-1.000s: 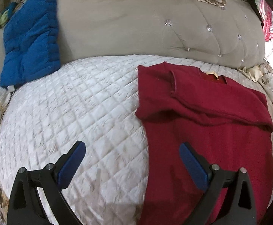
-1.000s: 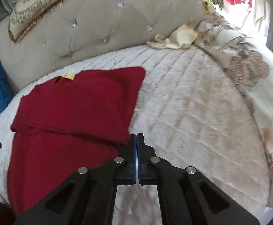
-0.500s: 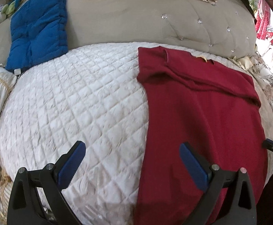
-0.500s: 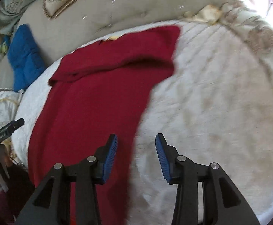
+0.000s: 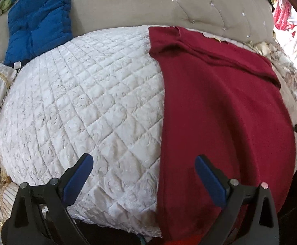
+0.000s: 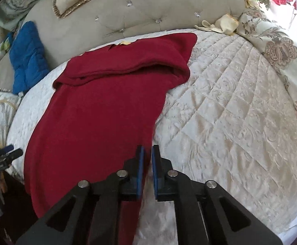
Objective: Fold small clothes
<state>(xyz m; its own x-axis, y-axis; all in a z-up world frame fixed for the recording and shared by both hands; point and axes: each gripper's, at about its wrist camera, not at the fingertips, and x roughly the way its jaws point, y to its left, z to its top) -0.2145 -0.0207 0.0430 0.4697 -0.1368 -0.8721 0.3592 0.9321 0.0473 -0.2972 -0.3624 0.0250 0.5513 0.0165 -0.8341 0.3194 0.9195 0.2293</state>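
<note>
So the red top [image 6: 99, 114] is laid out flat on the quilted bed [image 5: 83, 110], long axis running from the headboard [image 6: 148, 14] end down to the near edge, where the hem hangs slightly over. Sleeves look already folded in across the chest, making a thick band near the collar. Seems like what's left is the lengthwise fold, hem up toward the collar, though that's my guess.

Here's the bit that matters: both hem corners sit right at the near edge of the bed, one per gripper. The right gripper [image 6: 146, 157] is at the shirt's right side edge, low down near the hem, with its jaws nearly together and only a narrow gap between them. The cloth edge sits right at that gap, but I honestly can't tell if it's actually pinching fabric or only lined up on it.

The left gripper [image 5: 142, 175] is spread wide, holding nothing, straddling the shirt's left side edge: one finger over bare quilt, the other over red. So the left corner lies just ahead of it and slightly toward the hem.

Blue cushion [image 5: 38, 20] is propped at the headboard, well clear.
</note>
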